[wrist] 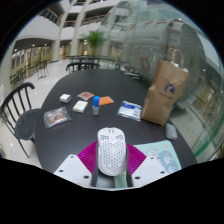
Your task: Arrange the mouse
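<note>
A white mouse (111, 149) with a honeycomb-perforated shell sits between my gripper's (112, 163) magenta pads (88, 158). Both fingers press on its sides and hold it just above the dark round table (70, 135). A pale green mouse mat (158, 153) lies on the table just to the right of the fingers, partly hidden by the right finger.
A brown paper bag (165, 92) stands at the right of the table. Small packets and boxes (84, 99), a clear wrapped item (57, 117) and a booklet (130, 110) lie beyond the mouse. A black chair (18, 105) stands at the left. More tables and chairs stand farther back.
</note>
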Demonstrator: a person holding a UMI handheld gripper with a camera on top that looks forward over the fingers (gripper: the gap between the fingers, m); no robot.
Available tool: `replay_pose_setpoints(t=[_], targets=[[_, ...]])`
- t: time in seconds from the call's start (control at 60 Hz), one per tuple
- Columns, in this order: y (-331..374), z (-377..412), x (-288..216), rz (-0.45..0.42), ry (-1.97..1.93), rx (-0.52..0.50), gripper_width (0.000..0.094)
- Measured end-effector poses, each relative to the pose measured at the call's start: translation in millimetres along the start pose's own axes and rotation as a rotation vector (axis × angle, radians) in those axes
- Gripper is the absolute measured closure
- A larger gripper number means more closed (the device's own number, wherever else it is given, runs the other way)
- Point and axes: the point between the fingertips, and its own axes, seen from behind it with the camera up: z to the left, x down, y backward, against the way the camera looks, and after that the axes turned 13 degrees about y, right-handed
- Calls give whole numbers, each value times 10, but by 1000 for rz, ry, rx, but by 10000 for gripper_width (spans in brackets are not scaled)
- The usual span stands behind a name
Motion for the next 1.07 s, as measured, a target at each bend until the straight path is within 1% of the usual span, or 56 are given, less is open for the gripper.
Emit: replay_pose_setpoints(t=[0.017, 0.083, 0.15, 0.183, 0.25, 0.35, 0.367, 0.383, 0.4, 0.433, 0.483, 0.5, 0.55, 0.633, 0.7, 0.75, 0.95, 1.067], targets=[[-69, -55, -27, -5, -15, 16, 539], [108, -513, 147, -25, -65, 61, 526], [211, -945, 476, -1, -108, 70, 522], [61, -851, 518, 17, -129, 66, 522], [-60, -1011, 839, 57, -153, 44, 523], [-262, -938, 1134, 113, -127, 14, 520], [-304, -926, 1181, 124, -113, 13, 483], [-275, -931, 1236, 135, -97, 17, 466], [-269, -910, 1239, 134, -87, 23, 457], [-303, -935, 1186, 103, -97, 49, 403], [-288, -939, 1243, 122, -136, 69, 323], [-267, -958, 1236, 125, -147, 71, 271], [-154, -888, 1235, 123, -188, 64, 72], [137, -788, 1212, 98, -235, 87, 87], [409, -641, 1270, 100, -244, 110, 79], [633, -437, 1310, 102, -223, 93, 78], [1236, 297, 1213, 15, -176, 16, 86], [1395, 487, 1103, -23, -133, 27, 89]])
